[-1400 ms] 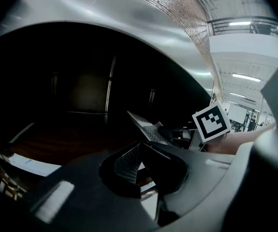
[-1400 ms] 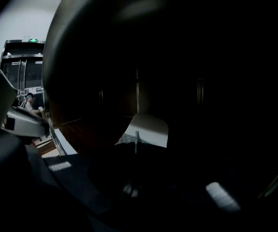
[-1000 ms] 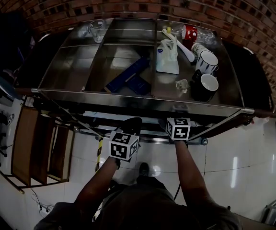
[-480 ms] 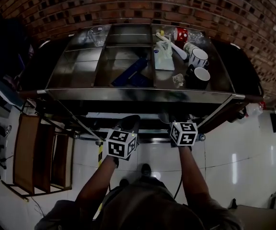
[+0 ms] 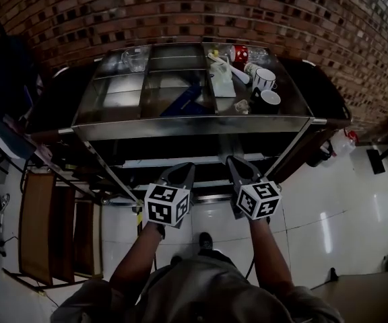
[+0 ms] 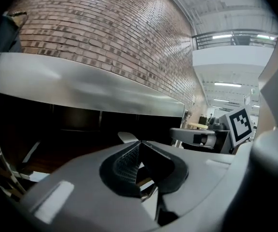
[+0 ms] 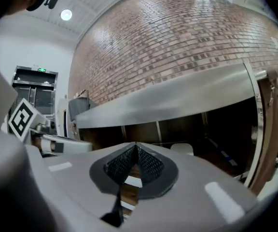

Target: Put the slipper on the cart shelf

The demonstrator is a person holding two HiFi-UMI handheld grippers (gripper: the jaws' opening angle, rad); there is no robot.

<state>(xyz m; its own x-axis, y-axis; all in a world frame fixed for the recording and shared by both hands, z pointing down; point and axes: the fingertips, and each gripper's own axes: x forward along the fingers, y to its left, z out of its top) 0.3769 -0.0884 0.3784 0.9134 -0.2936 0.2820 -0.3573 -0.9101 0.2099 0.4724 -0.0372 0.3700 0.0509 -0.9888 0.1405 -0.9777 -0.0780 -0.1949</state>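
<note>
A dark blue slipper (image 5: pixel 182 101) lies on the steel top shelf of the cart (image 5: pixel 194 125), near its middle. Both grippers hang in front of the cart, below that top shelf and level with the dark lower shelves. My left gripper (image 5: pixel 188 166) is shut with nothing in it, its tips meeting (image 6: pixel 139 142). My right gripper (image 5: pixel 230 159) is likewise shut and empty, tips together (image 7: pixel 135 145). Each gripper view looks under the cart's top edge (image 6: pixel 86 87) into shadow. The slipper does not show in either gripper view.
Two mugs (image 5: pixel 265 79), a white pouch (image 5: pixel 222 81), a red can (image 5: pixel 240 52) and a glass jug (image 5: pixel 135 58) share the top shelf. A brick wall (image 5: pixel 180 12) stands behind the cart. A wooden frame (image 5: pixel 52 227) lies on the white tile floor at left.
The cart now looks smaller and farther off. Both grippers have drawn back from under its top shelf towards the person, so their jaws now show in front of the lower shelves.
</note>
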